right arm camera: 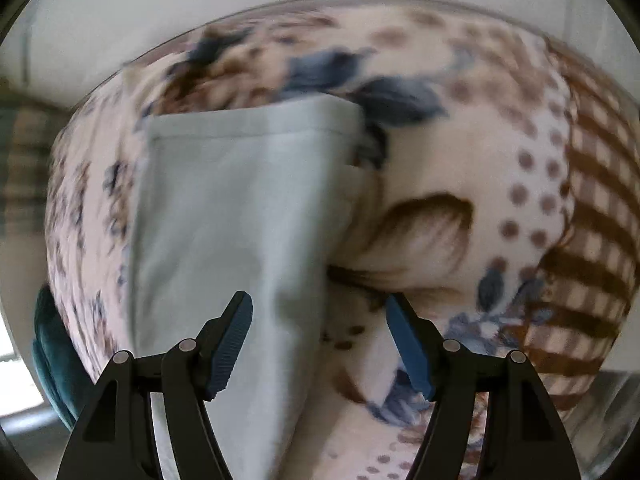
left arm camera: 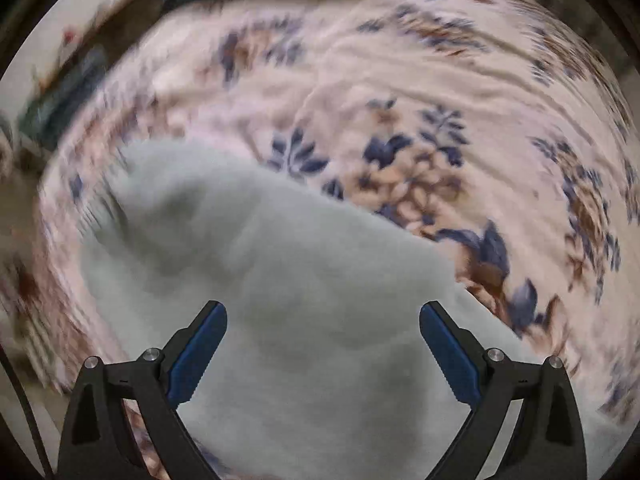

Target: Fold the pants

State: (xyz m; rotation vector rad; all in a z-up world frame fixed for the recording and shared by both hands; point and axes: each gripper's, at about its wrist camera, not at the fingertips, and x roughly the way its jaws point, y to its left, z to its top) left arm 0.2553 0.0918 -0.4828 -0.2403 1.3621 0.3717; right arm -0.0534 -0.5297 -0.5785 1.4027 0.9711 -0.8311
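A: Item 1, the pants (left arm camera: 280,280)?

B: Pale grey-green cloth, lying on the bed (left arm camera: 400,80). In the left wrist view they spread from the middle toward the lower edge of the picture, rumpled, with soft folds. In the right wrist view (right arm camera: 240,208) 1 leg end shows a stitched hem, flat, near the far edge of the bed.

A: Item 2, the bed cover?

B: A cream blanket printed with blue and brown flowers. In the right wrist view it also carries brown dots (right arm camera: 532,196) and a brown check band (right arm camera: 592,240) along the bed's right side. It is creased all over.

A: Item 3, left claw (left arm camera: 323,316)?

B: Released. Its 2 blue pads (left arm camera: 200,352) stand wide apart above the pants, and nothing lies between them that they press on. The picture is blurred, so I cannot tell whether the tips touch the cloth.

A: Item 4, right claw (right arm camera: 319,308)?

B: Also released, pads apart. The pants' right edge runs down between the pads, with bare blanket filling the rest of the gap. The left finger (right arm camera: 230,344) sits over the cloth, the right one over the blanket. No pad pinches anything.

A: Anything else?

B: A teal cushioned thing (right arm camera: 52,352) at the bed's left edge, in the right wrist view; too blurred to name.
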